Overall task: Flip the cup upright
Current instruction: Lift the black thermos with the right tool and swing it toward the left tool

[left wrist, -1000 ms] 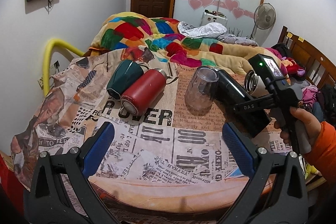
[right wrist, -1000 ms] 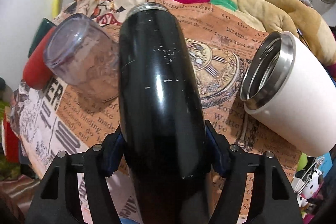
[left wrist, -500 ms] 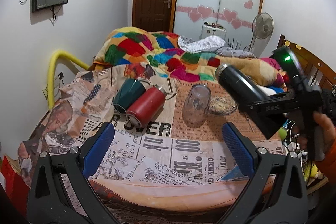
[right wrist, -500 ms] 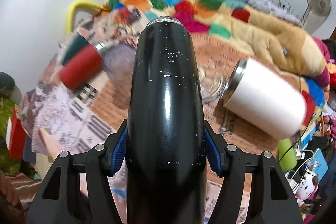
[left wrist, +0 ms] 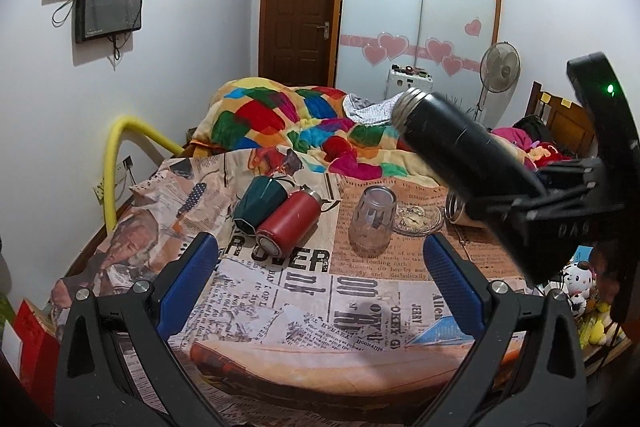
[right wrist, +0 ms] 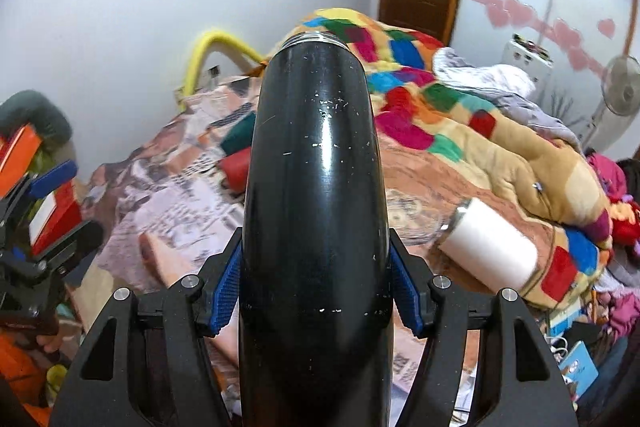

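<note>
My right gripper (right wrist: 316, 287) is shut on a black cup (right wrist: 316, 211), a tall flask held in the air over the newspaper-print table (left wrist: 320, 291). In the left wrist view the black cup (left wrist: 460, 155) tilts with its threaded mouth up and to the left, above the table's right side. My left gripper (left wrist: 320, 275) is open and empty, over the table's front edge. It shows at the left edge of the right wrist view (right wrist: 52, 211).
On the table lie a dark green cup (left wrist: 256, 205) and a red flask (left wrist: 288, 227) side by side. A clear glass (left wrist: 372, 223) stands mouth down beside a glass dish (left wrist: 416, 219). A white cup (right wrist: 492, 247) lies on its side. A colourful quilt (left wrist: 304, 123) lies behind.
My right gripper has lifted the black cup off the table and tipped its mouth upward. Both views have pulled back and up from the table.
</note>
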Demonstrator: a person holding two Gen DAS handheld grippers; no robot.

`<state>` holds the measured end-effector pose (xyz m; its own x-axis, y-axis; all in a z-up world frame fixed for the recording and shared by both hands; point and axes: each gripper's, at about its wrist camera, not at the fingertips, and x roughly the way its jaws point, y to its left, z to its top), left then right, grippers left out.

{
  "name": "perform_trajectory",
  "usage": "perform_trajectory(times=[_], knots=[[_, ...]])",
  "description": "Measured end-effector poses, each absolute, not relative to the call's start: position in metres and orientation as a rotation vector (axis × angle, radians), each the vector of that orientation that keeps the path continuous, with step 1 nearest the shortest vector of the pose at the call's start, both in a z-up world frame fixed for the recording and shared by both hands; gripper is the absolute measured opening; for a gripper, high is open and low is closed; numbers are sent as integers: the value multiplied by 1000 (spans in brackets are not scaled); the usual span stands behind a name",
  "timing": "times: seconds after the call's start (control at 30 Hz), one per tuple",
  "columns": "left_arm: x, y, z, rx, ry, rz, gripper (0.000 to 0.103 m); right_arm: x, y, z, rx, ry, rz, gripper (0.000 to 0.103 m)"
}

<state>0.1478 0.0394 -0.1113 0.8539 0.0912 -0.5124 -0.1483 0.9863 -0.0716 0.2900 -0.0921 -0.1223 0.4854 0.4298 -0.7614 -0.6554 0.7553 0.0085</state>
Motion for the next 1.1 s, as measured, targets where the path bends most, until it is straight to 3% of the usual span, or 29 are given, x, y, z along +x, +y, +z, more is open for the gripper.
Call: perform_trajectory(times=[0.6,1.1], knots=[[153,55,-142,-120,608,158,103,303,-45,-254,-348,1089,756,62],[168,70,-184,-147,738,186,103,297,-35,-288,-410,1146,718,62]])
